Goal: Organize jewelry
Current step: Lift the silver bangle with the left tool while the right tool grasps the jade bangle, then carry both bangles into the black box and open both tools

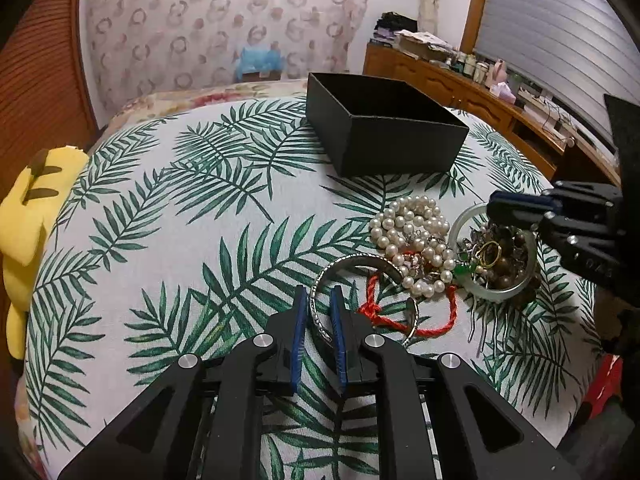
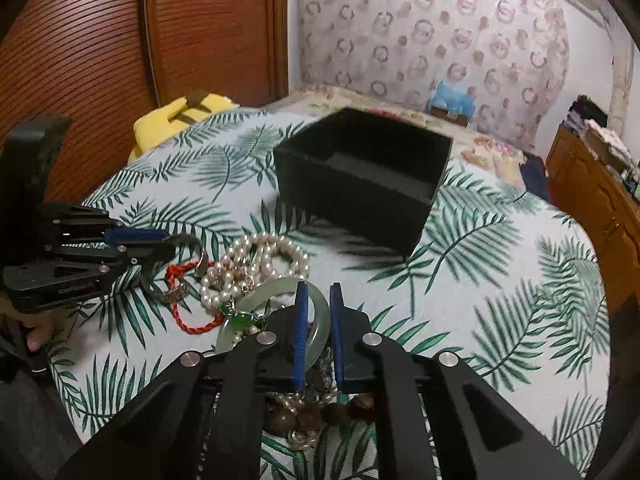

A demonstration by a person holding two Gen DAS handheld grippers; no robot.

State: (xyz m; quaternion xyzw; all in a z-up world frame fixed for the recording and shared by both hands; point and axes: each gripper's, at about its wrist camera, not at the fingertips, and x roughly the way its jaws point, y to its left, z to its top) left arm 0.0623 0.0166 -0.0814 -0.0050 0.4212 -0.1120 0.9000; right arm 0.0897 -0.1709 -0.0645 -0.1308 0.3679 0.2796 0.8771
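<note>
A pile of jewelry lies on the leaf-print cloth [image 1: 180, 240]. My left gripper [image 1: 318, 292] straddles the near rim of a silver bangle [image 1: 360, 259], its jaws a narrow gap apart and not visibly pressing; it shows at the left in the right wrist view [image 2: 170, 242]. My right gripper [image 2: 318, 290] is shut on the rim of a pale jade bangle [image 2: 256, 300], which rings brown beads and a gold ring [image 1: 492, 252]. A pearl string [image 1: 408, 236] and a red cord [image 1: 400, 322] lie between the two bangles. The open black box [image 1: 384, 140] stands behind the pile.
A yellow plush toy [image 1: 28, 220] sits at the cloth's left edge. A metal hair comb [image 1: 480, 328] lies in front of the jade bangle [image 1: 500, 294]. A wooden dresser [image 1: 460, 84] runs along the right, and a slatted wooden wardrobe [image 2: 120, 40] stands behind. A person's fingers [image 2: 34, 336] hold the left gripper.
</note>
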